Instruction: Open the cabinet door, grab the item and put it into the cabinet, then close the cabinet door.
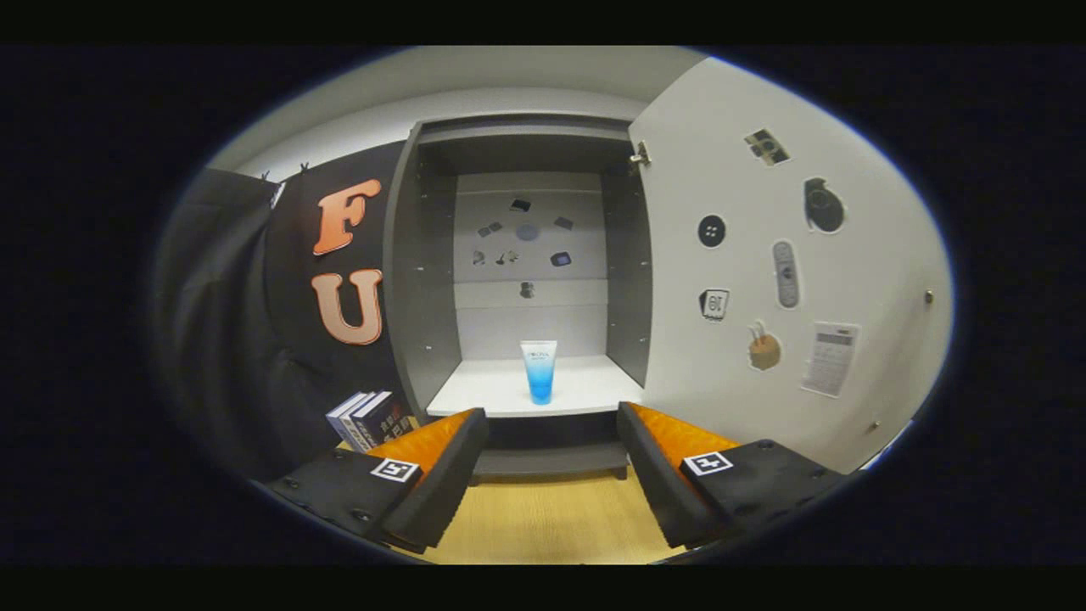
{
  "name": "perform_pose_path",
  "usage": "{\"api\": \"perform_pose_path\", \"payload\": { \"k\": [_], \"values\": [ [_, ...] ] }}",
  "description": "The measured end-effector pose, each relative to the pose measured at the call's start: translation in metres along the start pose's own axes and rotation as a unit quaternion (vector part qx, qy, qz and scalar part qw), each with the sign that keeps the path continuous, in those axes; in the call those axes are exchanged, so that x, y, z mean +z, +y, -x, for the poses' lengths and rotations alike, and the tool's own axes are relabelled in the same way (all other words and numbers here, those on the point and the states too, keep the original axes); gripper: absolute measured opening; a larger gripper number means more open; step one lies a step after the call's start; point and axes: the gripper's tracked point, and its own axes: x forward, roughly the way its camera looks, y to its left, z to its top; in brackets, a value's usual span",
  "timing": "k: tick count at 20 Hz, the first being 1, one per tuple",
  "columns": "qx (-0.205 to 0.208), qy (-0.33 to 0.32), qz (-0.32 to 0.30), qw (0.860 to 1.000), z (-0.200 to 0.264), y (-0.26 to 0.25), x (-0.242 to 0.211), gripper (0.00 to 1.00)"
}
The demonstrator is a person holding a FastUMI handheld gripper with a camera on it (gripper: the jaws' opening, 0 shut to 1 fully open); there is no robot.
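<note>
Inside, tube [539, 370] stands upright; gripper [551, 441] spread empty.

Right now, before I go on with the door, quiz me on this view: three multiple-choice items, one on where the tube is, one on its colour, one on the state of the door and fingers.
1. Where does the tube stand?
A. On the white shelf inside the cabinet, beyond the fingers
B. On the wooden table between the fingers
C. On top of the books

2. What colour is the tube?
A. Red all over
B. White at the top, blue lower down
C. Green

3. How do the cabinet door and the gripper stand?
A. Door shut, fingers shut on the tube
B. Door open, fingers shut on the tube
C. Door open, fingers apart and holding nothing

Key: 1 A, it stands upright on the shelf past the fingertips. 2 B, white fades to blue. 3 C, the door is swung wide and the gap between the fingers is bare.
</note>
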Motion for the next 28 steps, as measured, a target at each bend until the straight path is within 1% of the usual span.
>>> {"api": "perform_pose_path", "payload": {
  "k": [5,7,10,13,16,19,26,28],
  "values": [
    [-0.026,-0.012,0.0,1.0,0.067,-0.034,-0.012,0.98],
    [-0.046,-0.024,0.006,0.999,0.091,-0.056,-0.011,0.98],
    [-0.068,-0.035,-0.006,0.997,0.126,-0.09,-0.005,0.98],
    [-0.084,-0.044,-0.011,0.995,0.148,-0.122,-0.006,0.98],
    [-0.089,-0.047,0.008,0.995,0.164,-0.151,-0.004,0.98],
    [-0.097,-0.041,0.024,0.994,0.169,-0.186,-0.007,0.98],
    [-0.085,-0.016,-0.003,0.996,0.138,-0.242,-0.031,0.98],
    [-0.084,-0.012,-0.019,0.996,0.125,-0.255,-0.04,0.98]
  ]
}}
